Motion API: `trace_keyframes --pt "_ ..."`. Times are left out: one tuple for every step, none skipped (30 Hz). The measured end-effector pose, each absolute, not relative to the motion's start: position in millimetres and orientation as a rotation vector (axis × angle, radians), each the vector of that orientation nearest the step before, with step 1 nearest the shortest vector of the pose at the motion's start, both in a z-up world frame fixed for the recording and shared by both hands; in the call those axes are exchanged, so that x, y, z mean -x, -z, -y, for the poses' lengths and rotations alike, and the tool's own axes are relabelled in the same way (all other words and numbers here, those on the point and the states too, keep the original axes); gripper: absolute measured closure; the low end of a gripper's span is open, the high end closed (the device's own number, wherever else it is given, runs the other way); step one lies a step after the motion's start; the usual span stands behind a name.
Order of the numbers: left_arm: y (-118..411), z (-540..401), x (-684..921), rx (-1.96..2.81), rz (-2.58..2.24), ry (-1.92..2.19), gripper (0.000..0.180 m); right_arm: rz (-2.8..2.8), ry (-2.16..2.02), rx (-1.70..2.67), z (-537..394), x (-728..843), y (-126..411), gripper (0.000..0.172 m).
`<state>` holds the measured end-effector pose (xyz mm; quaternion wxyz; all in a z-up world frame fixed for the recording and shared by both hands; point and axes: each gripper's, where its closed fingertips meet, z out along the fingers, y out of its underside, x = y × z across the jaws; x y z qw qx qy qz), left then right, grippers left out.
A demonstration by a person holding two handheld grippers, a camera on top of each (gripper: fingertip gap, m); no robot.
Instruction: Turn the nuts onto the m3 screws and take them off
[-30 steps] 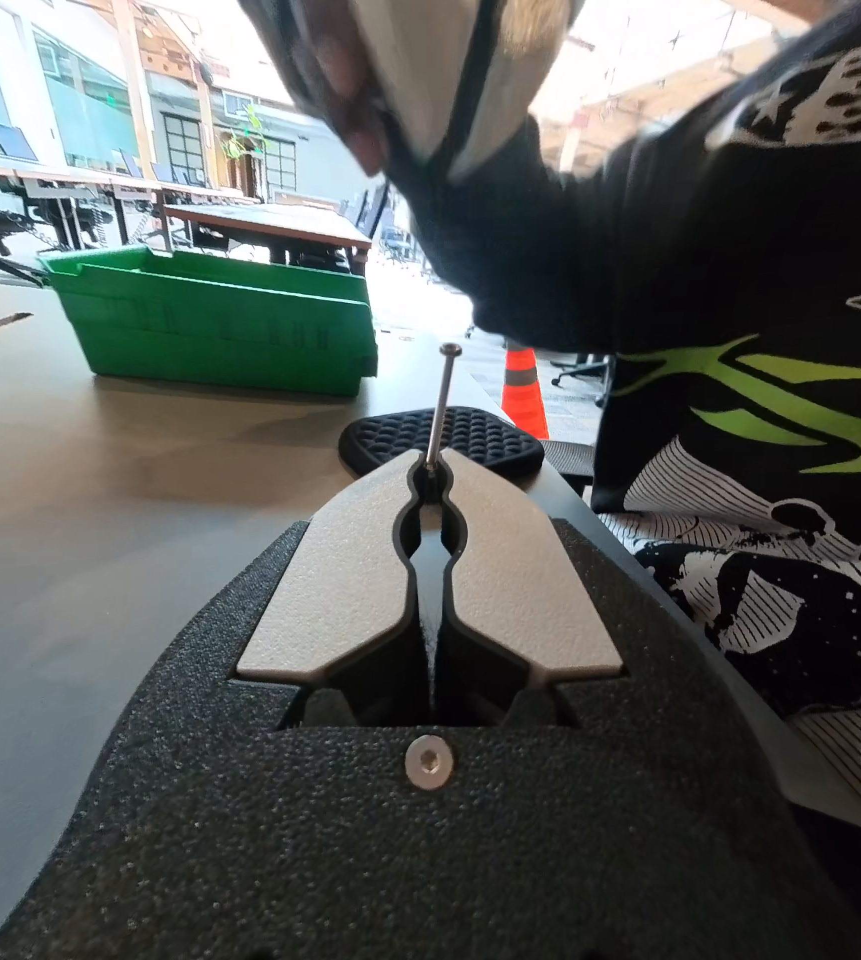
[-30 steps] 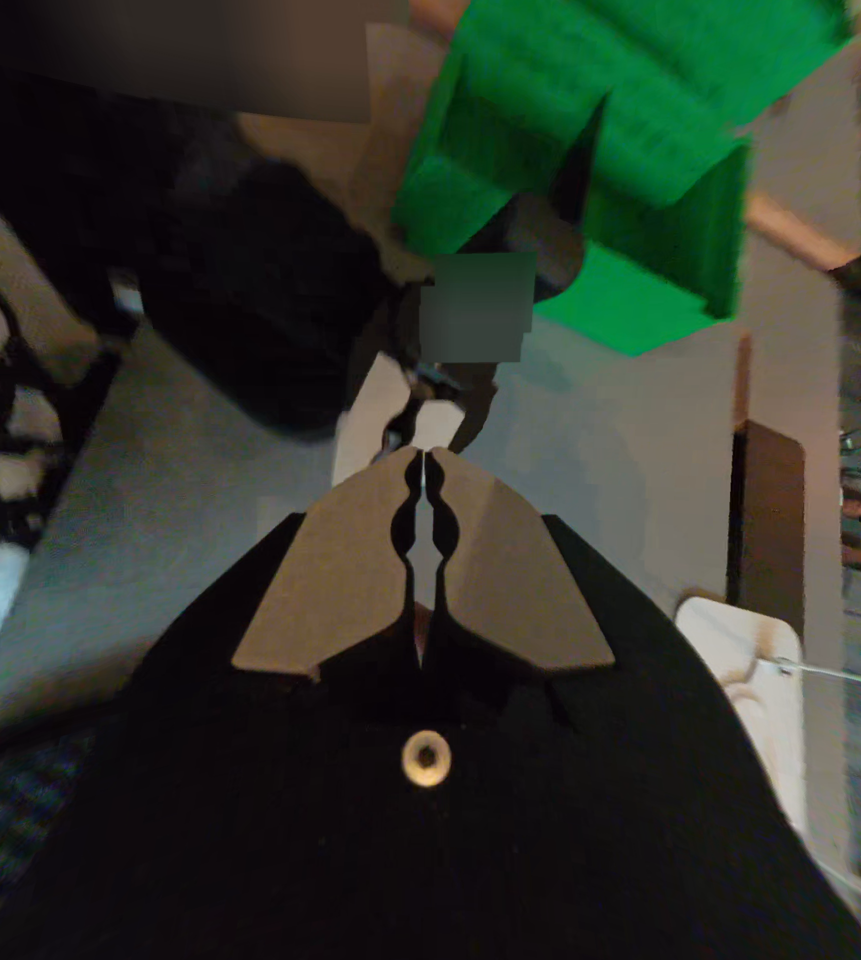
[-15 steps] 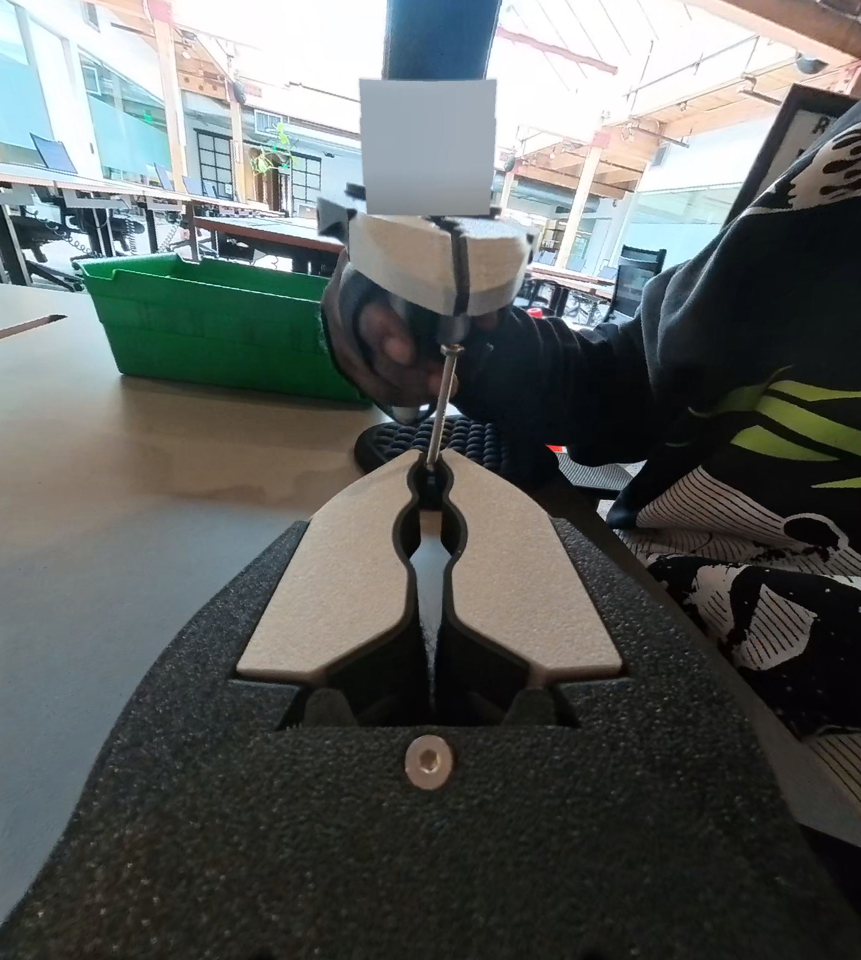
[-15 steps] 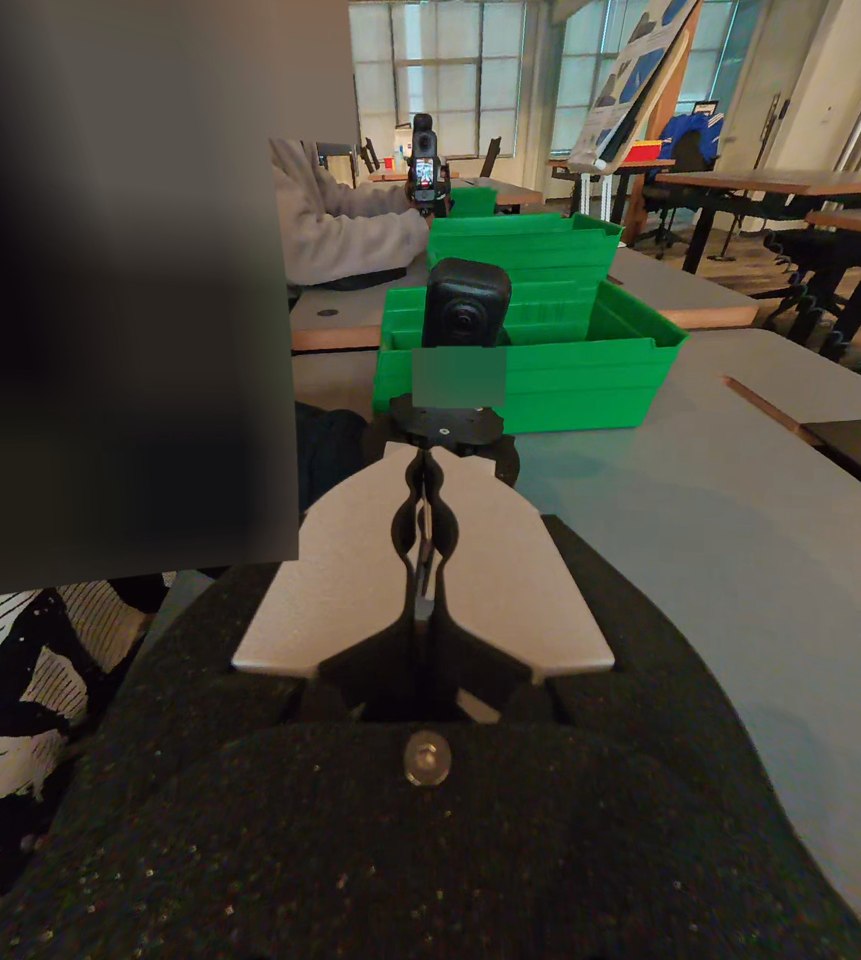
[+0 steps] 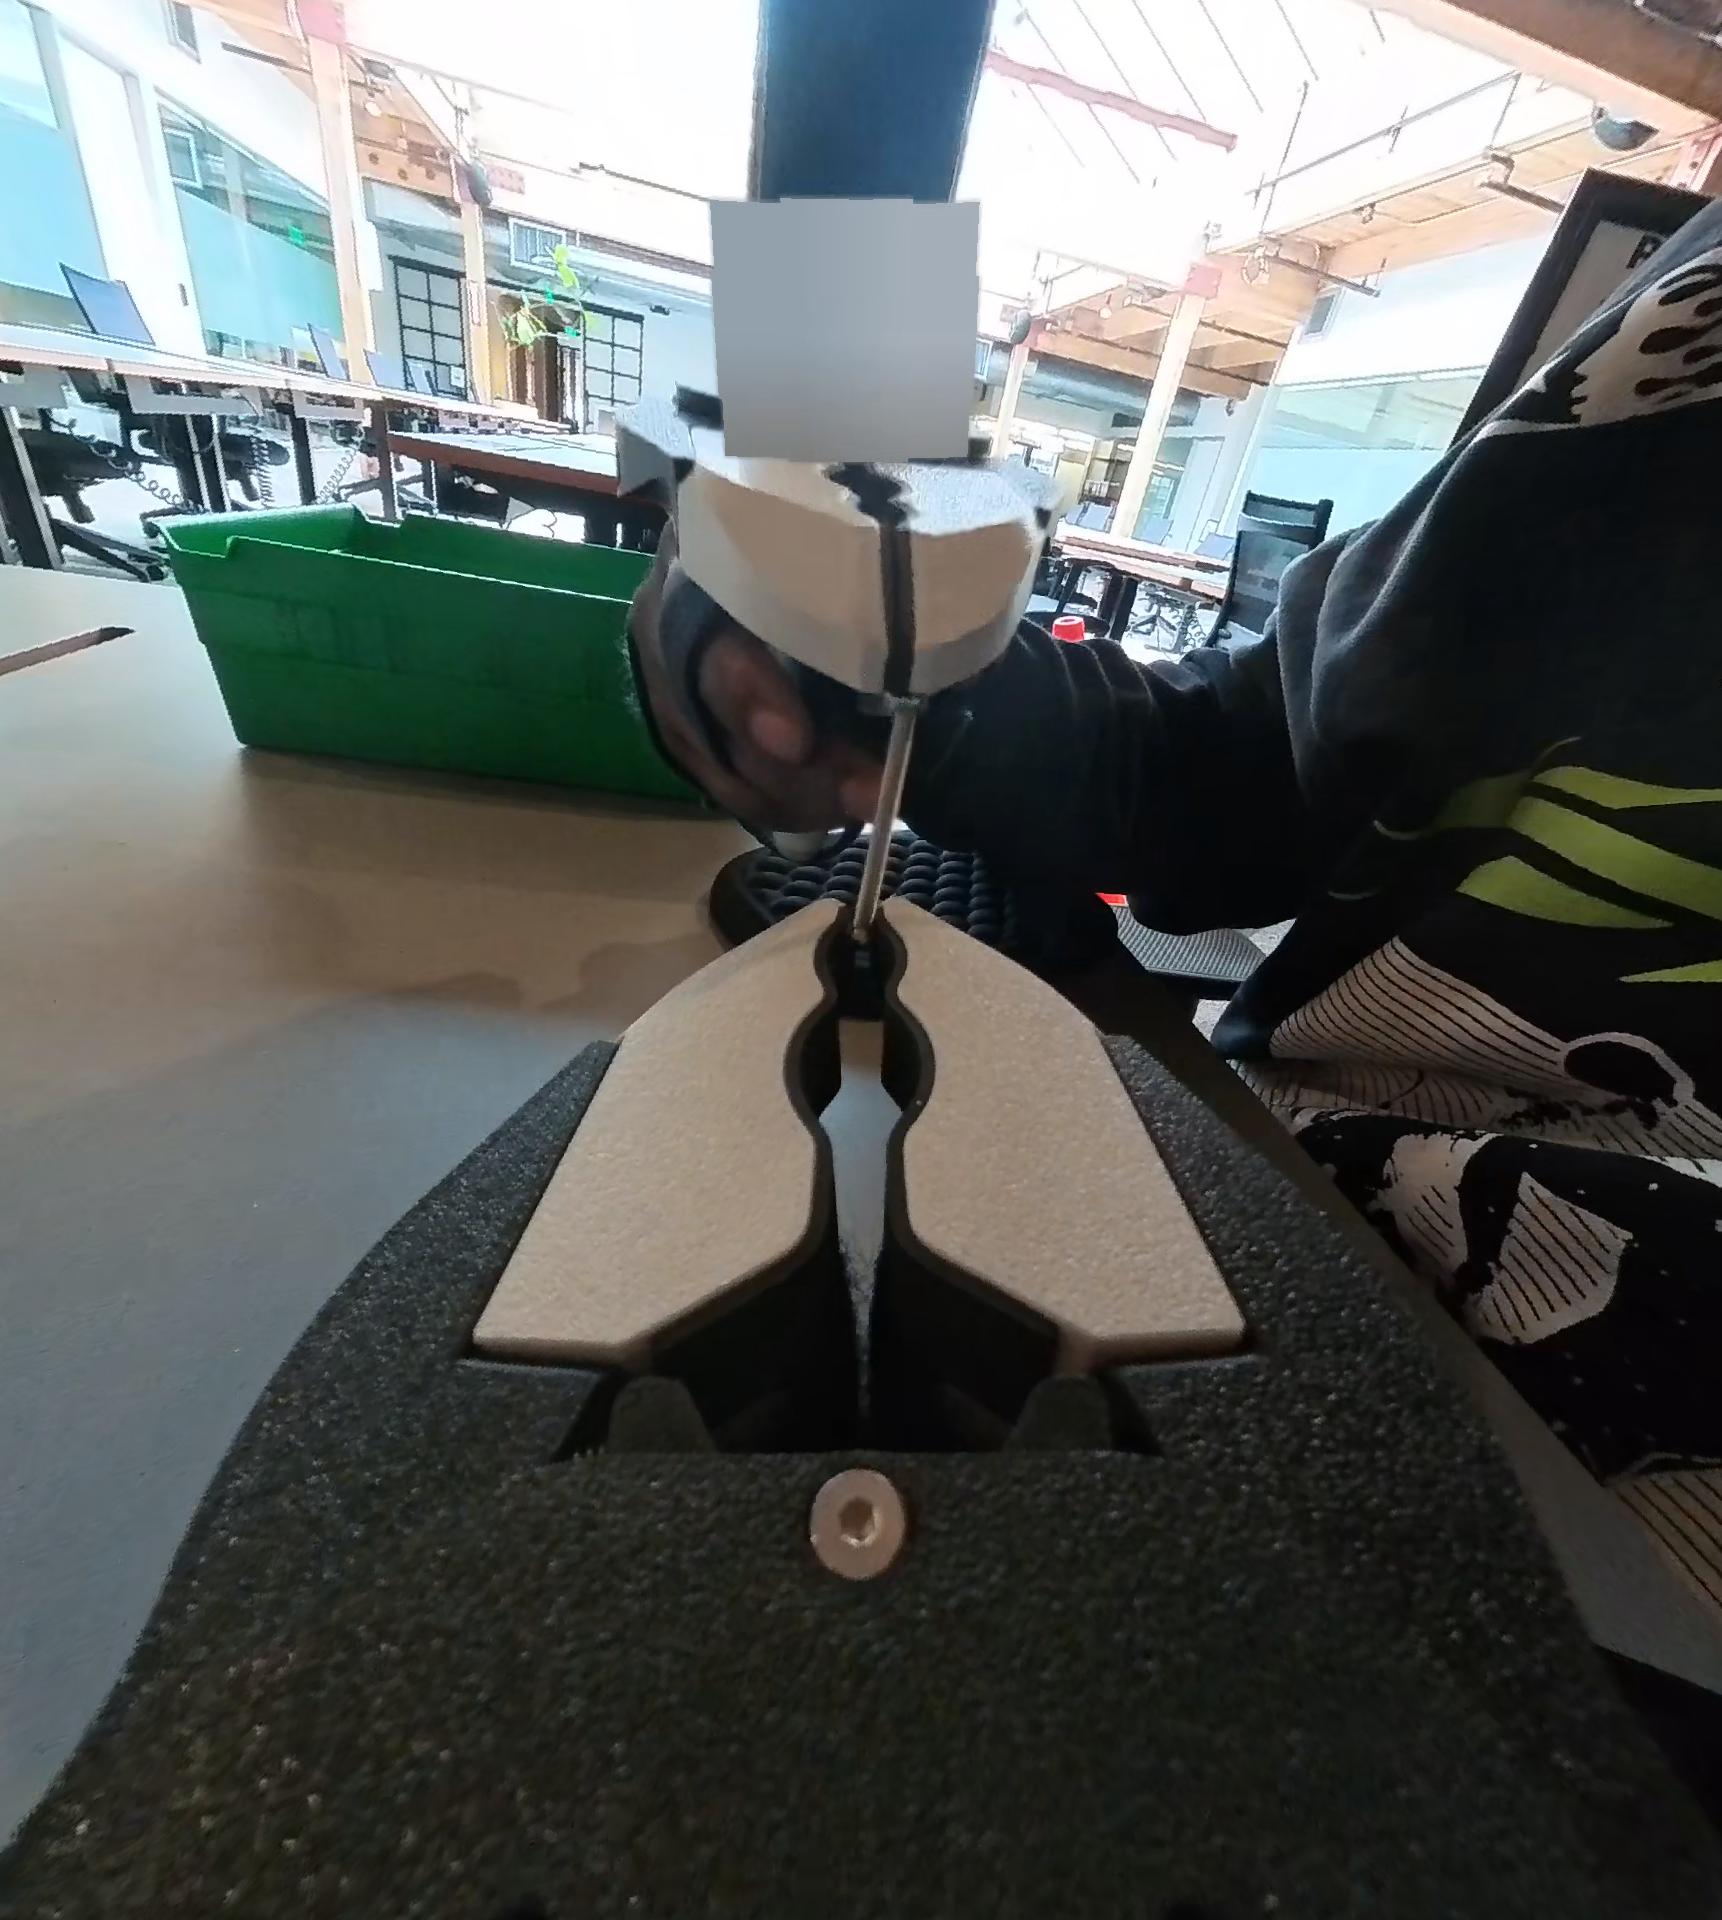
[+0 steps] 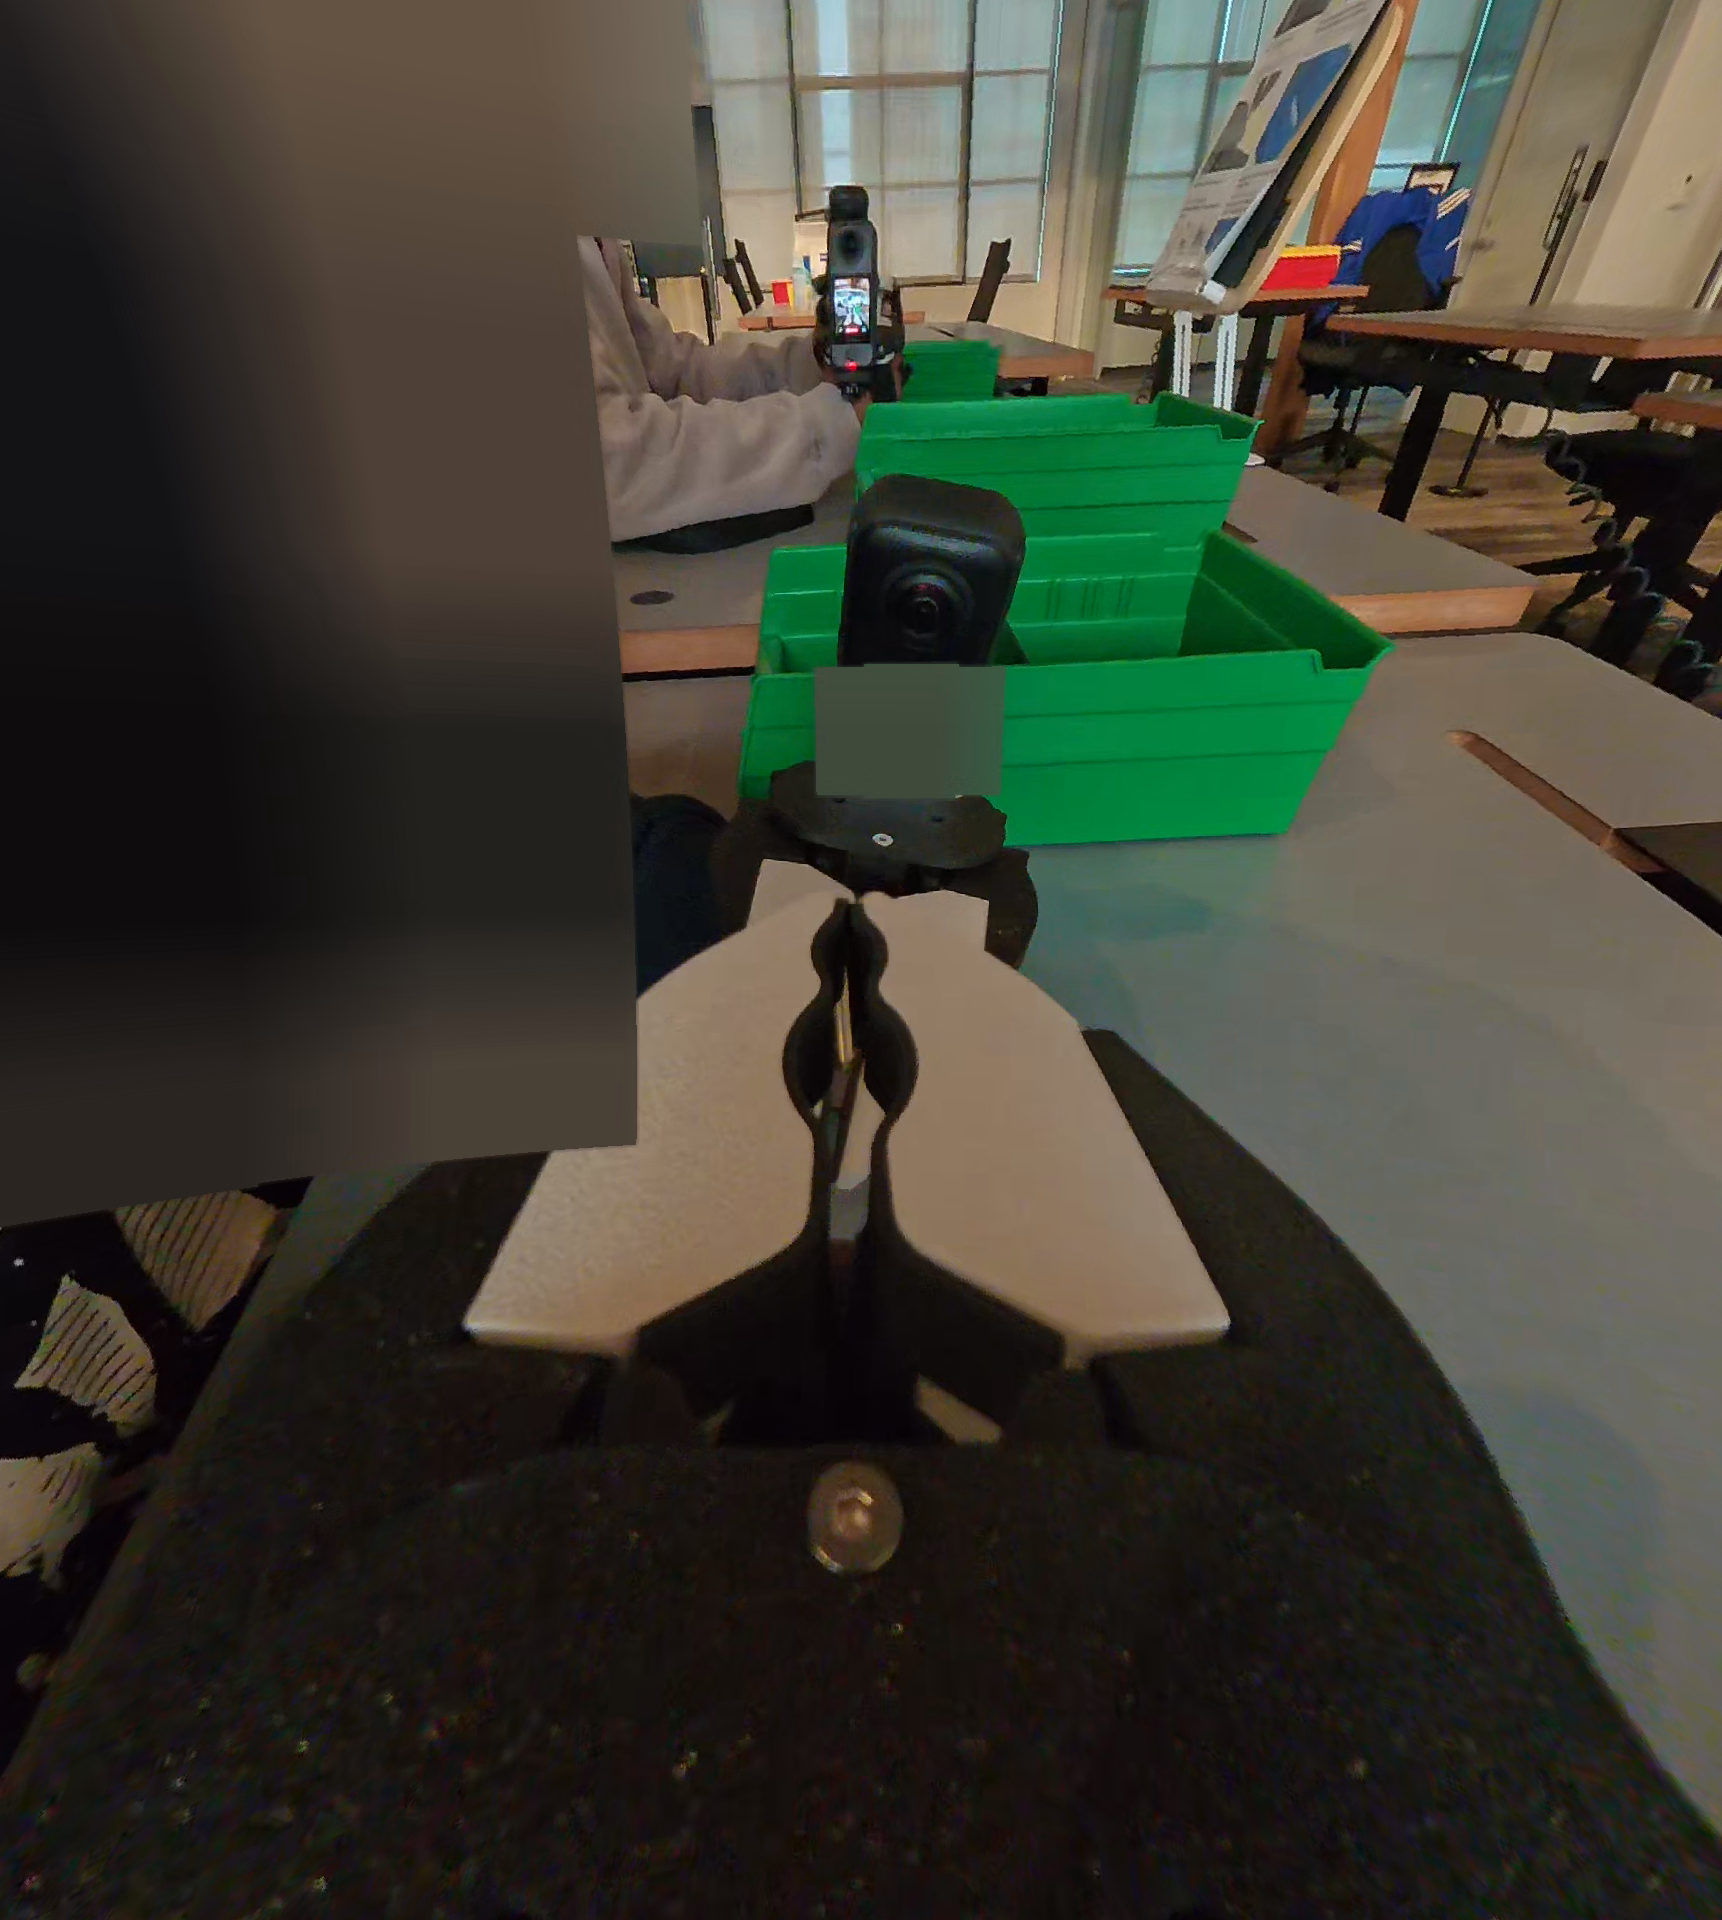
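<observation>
While textured grey tools (image 5: 862,925) clamp it, slim metal screw (image 5: 886,810) stands upright.

Each handheld gripper has a broad body of coarse black grainy foam-like material (image 5: 836,1714) with a round silver socket-head screw (image 5: 858,1524) set in its middle, and two pale grey textured wedge-shaped fingers (image 5: 701,1174) whose black inner edges curve in and out in a wavy outline. The right gripper (image 5: 898,691), seen from the front, carries a tall dark camera block on top, and the left gripper (image 6: 862,914) bears a rounded black camera (image 6: 930,571) on a black plate. The person wears a black sweatshirt with a long dark sleeve (image 5: 1148,769), printed with white line drawings and lime-green streaks (image 5: 1615,883).
</observation>
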<state>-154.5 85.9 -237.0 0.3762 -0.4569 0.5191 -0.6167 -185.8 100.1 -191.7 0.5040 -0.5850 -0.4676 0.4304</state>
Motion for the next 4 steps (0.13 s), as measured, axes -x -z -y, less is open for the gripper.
trace_keyframes --pt "237.2 -85.8 154.5 1.169 -1.330 1.577 0.179 1.124 -1.039 1.412 -100.6 185.5 191.8 0.172" --pt "237.4 -85.6 154.4 1.170 -1.331 1.576 0.179 1.121 -1.040 1.411 -101.0 185.1 192.1 0.172" --pt "237.6 -85.6 154.3 1.171 -1.332 1.576 0.179 1.119 -1.044 1.409 -100.8 184.9 192.2 0.172" --pt "237.6 -85.6 154.4 1.171 -1.332 1.576 0.179 1.117 -1.043 1.406 -100.8 184.8 192.3 0.172"
